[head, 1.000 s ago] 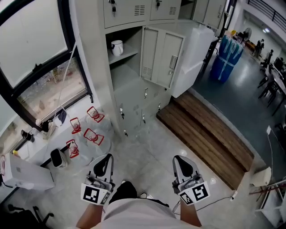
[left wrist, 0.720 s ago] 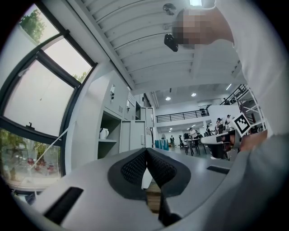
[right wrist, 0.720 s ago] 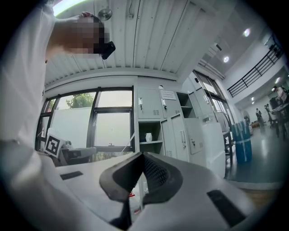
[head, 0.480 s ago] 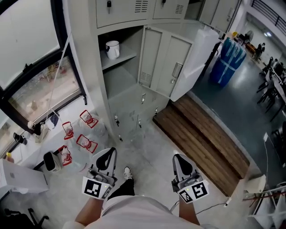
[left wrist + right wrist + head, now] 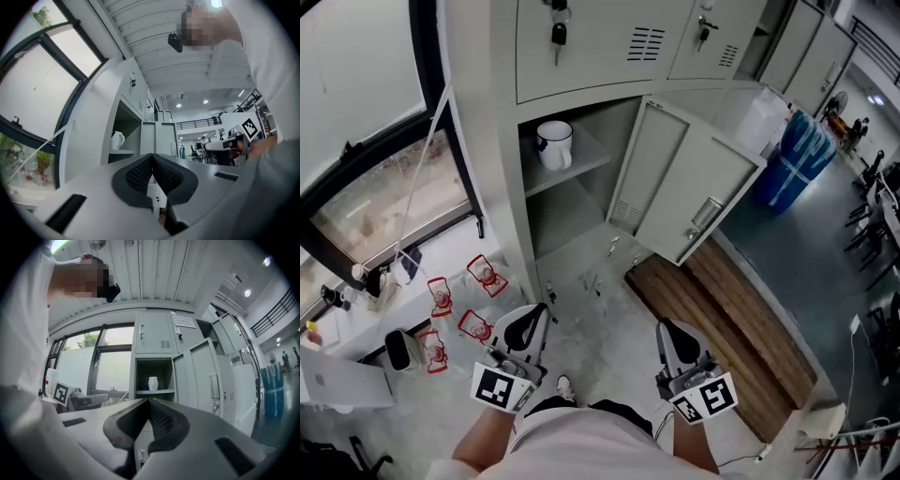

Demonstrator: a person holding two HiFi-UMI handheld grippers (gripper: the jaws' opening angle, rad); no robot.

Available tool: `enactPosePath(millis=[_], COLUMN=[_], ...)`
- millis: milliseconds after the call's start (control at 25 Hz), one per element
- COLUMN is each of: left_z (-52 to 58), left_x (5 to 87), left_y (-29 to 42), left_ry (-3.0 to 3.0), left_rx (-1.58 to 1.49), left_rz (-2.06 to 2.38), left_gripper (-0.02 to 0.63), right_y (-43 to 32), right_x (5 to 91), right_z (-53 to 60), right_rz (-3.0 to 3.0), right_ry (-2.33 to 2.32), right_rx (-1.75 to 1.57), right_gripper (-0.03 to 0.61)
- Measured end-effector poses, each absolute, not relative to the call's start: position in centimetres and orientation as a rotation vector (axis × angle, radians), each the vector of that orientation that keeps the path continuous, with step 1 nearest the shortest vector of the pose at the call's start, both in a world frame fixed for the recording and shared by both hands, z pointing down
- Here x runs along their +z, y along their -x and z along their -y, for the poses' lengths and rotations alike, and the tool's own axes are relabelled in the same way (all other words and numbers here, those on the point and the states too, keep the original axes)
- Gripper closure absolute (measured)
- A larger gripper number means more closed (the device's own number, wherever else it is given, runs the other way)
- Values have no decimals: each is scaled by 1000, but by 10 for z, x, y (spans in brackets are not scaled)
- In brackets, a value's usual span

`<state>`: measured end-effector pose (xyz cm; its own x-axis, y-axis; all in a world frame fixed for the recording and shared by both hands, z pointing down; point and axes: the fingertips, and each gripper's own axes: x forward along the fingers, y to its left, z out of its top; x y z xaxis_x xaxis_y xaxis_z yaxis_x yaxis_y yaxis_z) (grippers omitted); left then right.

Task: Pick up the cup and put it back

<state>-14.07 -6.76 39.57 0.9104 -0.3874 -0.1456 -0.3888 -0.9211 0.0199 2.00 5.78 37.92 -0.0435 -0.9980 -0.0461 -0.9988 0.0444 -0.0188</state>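
Observation:
A white cup (image 5: 554,143) with a handle stands on the shelf of an open grey locker (image 5: 572,202), well ahead of both grippers. In the left gripper view the cup (image 5: 116,139) shows small at the left, on the shelf. The right gripper view has the cup (image 5: 153,383) straight ahead above the jaws. My left gripper (image 5: 528,321) is held low in front of the person, jaws shut and empty. My right gripper (image 5: 673,335) is beside it, also shut with nothing in it. Both are far from the cup.
The locker door (image 5: 684,192) swings open to the right. Keys (image 5: 558,28) hang in the closed doors above. A wooden step (image 5: 741,328) lies at the right on the floor. Red-and-clear items (image 5: 455,300) sit on a white ledge below the window at the left. A blue barrel (image 5: 792,169) stands farther back.
The person has walked toward the locker, carrying both grippers forward. The locker and cup now appear larger and closer. Both grippers stay shut.

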Motion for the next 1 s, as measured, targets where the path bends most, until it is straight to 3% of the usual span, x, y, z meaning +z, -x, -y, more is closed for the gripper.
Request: enactPosePath(millis=[1000], left_z=[152], left_x=[375], left_y=[37], left_ry=[2875], left_rx=[168], left_rz=[-1020], left_gripper=[592], right_y=[-120], right_x=[380], right_z=[69], right_rz=[-2535], right_ry=[1706], right_rx=[4], right_gripper=[561])
